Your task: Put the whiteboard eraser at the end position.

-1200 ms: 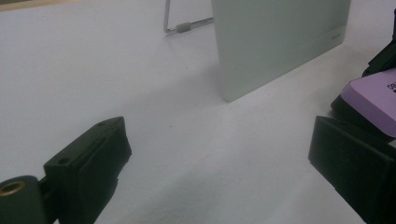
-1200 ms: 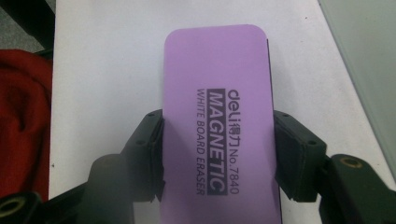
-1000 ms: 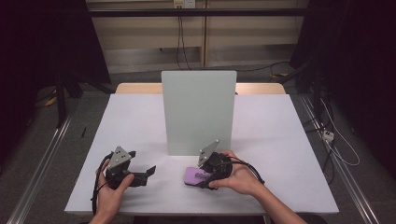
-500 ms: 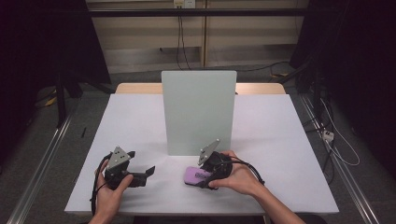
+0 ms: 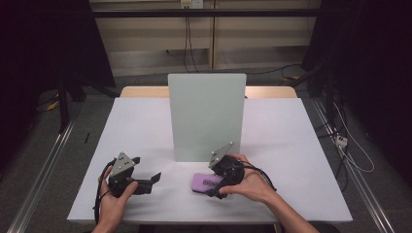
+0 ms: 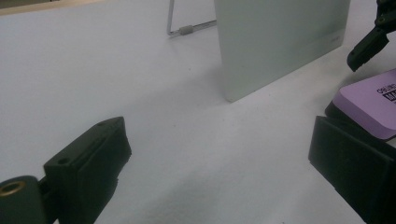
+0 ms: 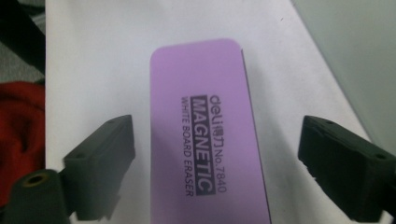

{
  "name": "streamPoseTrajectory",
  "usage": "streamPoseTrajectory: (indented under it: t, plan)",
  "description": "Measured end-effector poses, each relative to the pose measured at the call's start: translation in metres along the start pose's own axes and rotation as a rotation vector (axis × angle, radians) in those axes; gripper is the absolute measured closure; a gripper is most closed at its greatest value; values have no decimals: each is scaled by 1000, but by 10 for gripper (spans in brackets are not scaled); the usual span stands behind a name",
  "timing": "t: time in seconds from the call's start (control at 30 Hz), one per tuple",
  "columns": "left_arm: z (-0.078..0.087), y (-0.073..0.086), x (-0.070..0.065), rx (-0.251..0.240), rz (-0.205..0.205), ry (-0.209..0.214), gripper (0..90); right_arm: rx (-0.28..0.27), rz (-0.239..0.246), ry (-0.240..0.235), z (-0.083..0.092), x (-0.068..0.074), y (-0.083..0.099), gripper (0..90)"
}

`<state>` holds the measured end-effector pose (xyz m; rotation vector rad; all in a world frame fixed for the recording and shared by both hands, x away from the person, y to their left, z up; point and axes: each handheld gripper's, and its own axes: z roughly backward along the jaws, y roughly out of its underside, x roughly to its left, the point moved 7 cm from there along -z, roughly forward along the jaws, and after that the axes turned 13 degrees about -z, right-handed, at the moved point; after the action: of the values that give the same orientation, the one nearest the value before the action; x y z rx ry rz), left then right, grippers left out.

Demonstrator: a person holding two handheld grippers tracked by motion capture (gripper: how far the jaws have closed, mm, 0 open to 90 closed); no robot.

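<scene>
High view: the left gripper rests on the white table where it was a second ago, jaws spread with nothing between them. To its right the purple whiteboard eraser lies flat on the table just in front of the upright pale board, unmoved. The right gripper sits over the eraser's near end; its jaws have just been opening and now stand apart on either side of the eraser, pads clear of it.
</scene>
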<state>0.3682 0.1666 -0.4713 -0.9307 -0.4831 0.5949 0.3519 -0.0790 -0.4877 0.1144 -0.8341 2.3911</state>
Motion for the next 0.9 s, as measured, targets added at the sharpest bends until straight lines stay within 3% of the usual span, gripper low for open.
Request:
streamPoseTrajectory:
  t: [0.1, 0.3, 0.5, 0.63, 0.77, 0.9]
  plan:
    - [0, 0, 0, 5, -6, 4, 48, -32, -10, 0, 6, 1, -4, 102]
    - [-1, 0, 0, 5, -8, 4, 48, -88, -79, 9, 16, -5, -7, 106]
    - [-1, 0, 0, 3, -8, 3, 48, -100, -97, 88, 22, -14, -4, 106]
    - [-1, 0, 0, 5, -8, 3, 48, -151, -126, 106, 30, -19, -2, 102]
    - [-1, 0, 0, 5, -7, 3, 48, -194, -169, 92, 38, -24, 2, 105]
    - [-1, 0, 0, 8, -8, 3, 48, -217, -190, 127, 43, -30, 6, 105]
